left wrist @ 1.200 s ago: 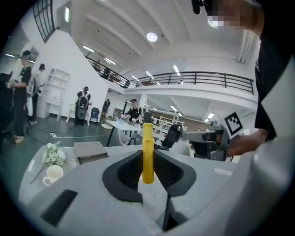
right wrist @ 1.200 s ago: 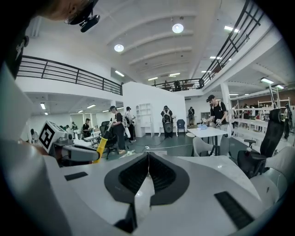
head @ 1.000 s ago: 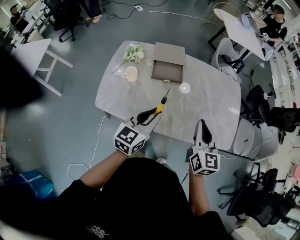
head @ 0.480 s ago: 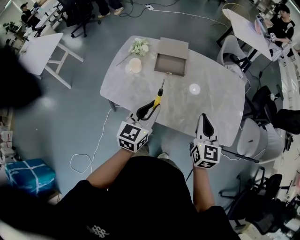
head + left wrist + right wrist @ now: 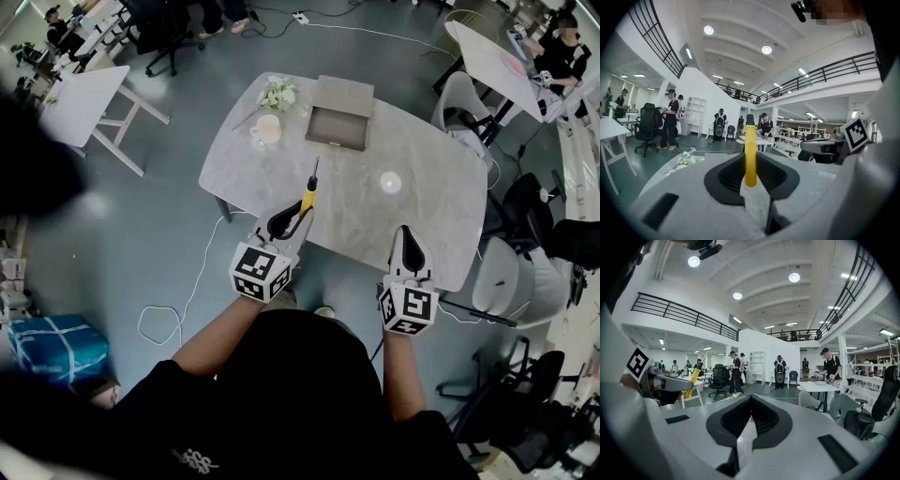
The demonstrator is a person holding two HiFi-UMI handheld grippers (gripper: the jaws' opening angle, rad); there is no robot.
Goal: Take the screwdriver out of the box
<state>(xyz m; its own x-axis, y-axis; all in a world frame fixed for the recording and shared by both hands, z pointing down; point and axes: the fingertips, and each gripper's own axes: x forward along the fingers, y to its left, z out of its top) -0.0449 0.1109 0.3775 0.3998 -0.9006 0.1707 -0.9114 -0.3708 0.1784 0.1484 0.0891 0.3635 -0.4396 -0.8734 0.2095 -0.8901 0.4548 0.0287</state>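
Screwdriver [image 5: 308,195] out of the box [image 5: 336,127] already: it sat in the left tongs [image 5: 292,218], which were clamped on the lower end of its yellow handle. The left gripper view showed that handle standing straight up between the dark pads. In the head view its long axis ran away from the person, with the yellow handle nearest the tongs. The thin metal shaft pointed on toward the open box, which lay well apart at the far side of the surface [image 5: 422,202]. The tool hung over the near edge of that surface, seemingly clear of it, though the steep view made its height hard to judge.

The right tongs [image 5: 407,239] were pressed together with nothing between them, off to the right and apart from the tool, so only the left hand was placed to act. By my reading the lift-out was done. The next move, most likely setting the tool down, would turn on lowering that forward-pointing shaft onto a bare part of the surface short of the cup [image 5: 267,129] and flowers [image 5: 277,94].

No brand or label could be read; the only print was the black-and-white square markers on the tongs' cubes.
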